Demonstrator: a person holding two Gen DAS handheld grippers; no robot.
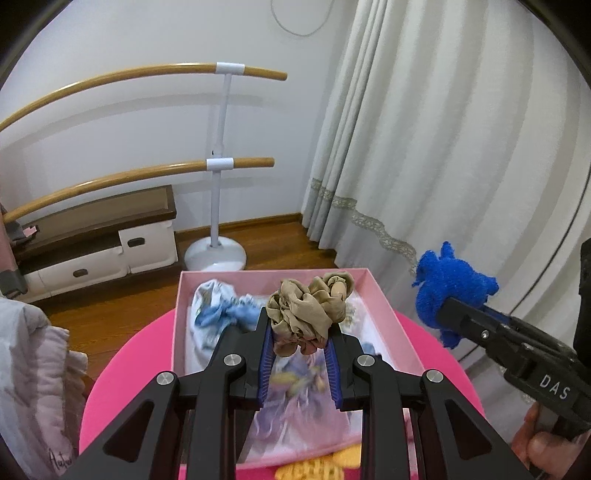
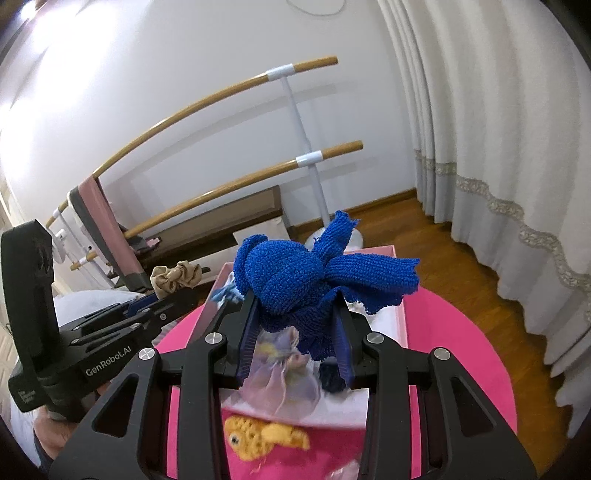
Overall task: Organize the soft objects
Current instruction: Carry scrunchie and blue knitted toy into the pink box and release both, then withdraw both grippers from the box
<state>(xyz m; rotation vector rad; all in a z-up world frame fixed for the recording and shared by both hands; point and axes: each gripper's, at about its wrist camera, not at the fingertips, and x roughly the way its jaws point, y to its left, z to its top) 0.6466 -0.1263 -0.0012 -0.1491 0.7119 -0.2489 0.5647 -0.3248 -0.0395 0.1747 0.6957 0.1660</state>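
Pinching tan scrunchie (image 1: 308, 314) in left gripper (image 1: 301, 334) jaws, blue knit cloth (image 2: 314, 284) in right gripper (image 2: 295, 325) jaws, both hovering above pink box (image 1: 391, 314); 2 pieces already inside, yellow crochet toy (image 2: 266, 441) waiting below jaws on desk (image 2: 461, 350).

My left fingers (image 1: 338, 363): matt black plastic, ribbed blue pads, pinching a satiny beige scrunchie (image 1: 308, 314); my right: nubbly blue knit cloth (image 2: 295, 280); glossy wood floor (image 2: 439, 236).

White wall (image 1: 147, 33), wood floor (image 1: 266, 236), pale curtain (image 1: 443, 147), and a stand with 2 wooden bars (image 1: 221, 110).
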